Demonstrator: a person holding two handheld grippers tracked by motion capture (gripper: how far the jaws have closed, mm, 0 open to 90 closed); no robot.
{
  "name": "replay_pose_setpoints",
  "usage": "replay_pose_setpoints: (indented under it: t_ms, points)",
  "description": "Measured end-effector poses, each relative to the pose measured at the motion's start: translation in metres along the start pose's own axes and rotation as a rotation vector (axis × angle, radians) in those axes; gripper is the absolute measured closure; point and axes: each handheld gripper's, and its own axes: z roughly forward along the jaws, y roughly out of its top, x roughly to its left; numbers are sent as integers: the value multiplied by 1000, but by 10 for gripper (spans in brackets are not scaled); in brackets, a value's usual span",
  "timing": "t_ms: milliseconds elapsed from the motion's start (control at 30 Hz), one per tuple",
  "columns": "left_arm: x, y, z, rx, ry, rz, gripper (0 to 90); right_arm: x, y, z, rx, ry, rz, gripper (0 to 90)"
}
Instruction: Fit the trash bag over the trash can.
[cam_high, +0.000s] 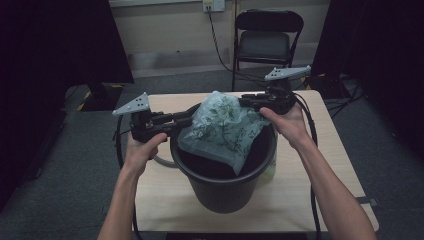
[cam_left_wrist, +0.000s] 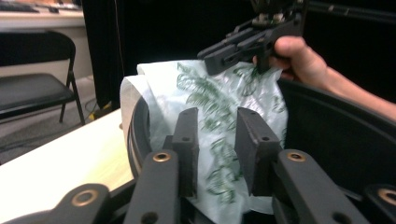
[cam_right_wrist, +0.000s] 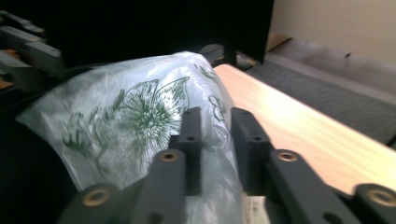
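Bag (cam_high: 222, 131), clear plastic with green print, is sitting across the black bin's (cam_high: 223, 187) mouth mid-table. Left gripper (cam_high: 186, 121) and right gripper (cam_high: 248, 101) are each pinching a bag edge from opposite rim sides.

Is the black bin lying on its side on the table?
No, in the high view the black bin stands upright on the table, its open mouth facing up with the printed plastic bag spread over it.
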Motion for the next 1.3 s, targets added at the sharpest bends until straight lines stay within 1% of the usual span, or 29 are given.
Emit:
replay_pose_setpoints:
  t_ms: [67, 100, 133, 200, 233, 300, 367, 467, 500, 533, 567, 600, 633, 667, 700, 733, 767, 800, 833, 900, 933, 967, 1000, 1033, 1133, 1167, 1200, 1233, 1300]
  points:
    - [1, 3, -2, -15, 6, -3, 673, 2, 1, -3, -16, -14, -16, 879]
    - [1, 3, -2, -15, 6, -3, 664, 2, 1, -3, -16, -14, -16, 879]
    - [3, 7, -4, -26, 7, -5, 659, 5, 3, -10, -51, 23, -23, 900]
    - [4, 8, -5, -32, 5, -8, 651, 8, 5, -13, -61, 29, -33, 900]
    - [5, 10, -5, -42, 7, -9, 648, 15, 8, -18, -75, 63, -47, 900]
    - [5, 12, -6, -46, 14, -8, 642, 23, 11, -22, -88, 100, -63, 900]
    - [6, 15, -3, -61, 8, -5, 617, 36, 15, -27, -116, 165, -80, 900]
    - [7, 21, 1, -79, 13, 24, 496, 52, 21, -26, -113, 205, -119, 900]
    - [7, 24, 2, -88, 5, 19, 471, 54, 22, -25, -103, 203, -128, 900]
    - [7, 27, 4, -100, -1, 18, 419, 56, 22, -24, -92, 198, -136, 900]
    - [7, 29, 6, -98, -3, 21, 398, 57, 23, -22, -75, 197, -139, 900]
    - [8, 31, 8, -88, -5, 16, 402, 57, 23, -20, -63, 199, -140, 846]
    - [8, 31, 8, -88, -5, 16, 422, 57, 23, -20, -63, 199, -140, 846]
    - [10, 31, 15, -69, -25, 9, 496, 57, 23, -19, -51, 199, -137, 701]
    - [10, 31, 15, -69, -25, 9, 527, 57, 23, -19, -51, 199, -137, 701]
    - [13, 28, 20, -44, -13, -3, 577, 56, 22, -21, -85, 242, -119, 638]
    - [13, 28, 20, -44, -13, -3, 593, 56, 22, -21, -85, 242, -119, 638]
    - [16, 25, 23, -36, -7, -16, 600, 52, 22, -25, -102, 203, -108, 635]
    - [17, 23, 23, -40, -6, -24, 610, 48, 22, -25, -95, 196, -105, 638]
    - [17, 21, 22, -43, -4, -33, 613, 37, 19, -24, -78, 154, -87, 638]
    - [17, 20, 21, -45, -7, -33, 613, 27, 15, -23, -62, 120, -67, 633]
    - [17, 19, 21, -45, -9, -32, 613, 18, 11, -23, -60, 111, -38, 616]
    - [17, 19, 21, -45, -9, -32, 612, 18, 11, -23, -60, 111, -38, 616]
    - [18, 18, 19, -47, -2, -42, 601, 3, 3, -21, -48, 90, 6, 577]
    - [21, 16, 19, -50, -1, -49, 598, -11, -8, -15, -19, 81, 54, 539]
    - [21, 16, 19, -50, -1, -49, 587, -11, -8, -15, -19, 81, 54, 539]
    - [20, 16, 19, -41, 5, -44, 579, -16, -11, -12, -18, 107, 84, 527]
    - [19, 16, 19, -32, 15, -32, 573, -17, -11, -11, -21, 109, 87, 528]
    - [19, 15, 20, -29, 13, -35, 561, -15, -10, -9, -17, 124, 77, 545]
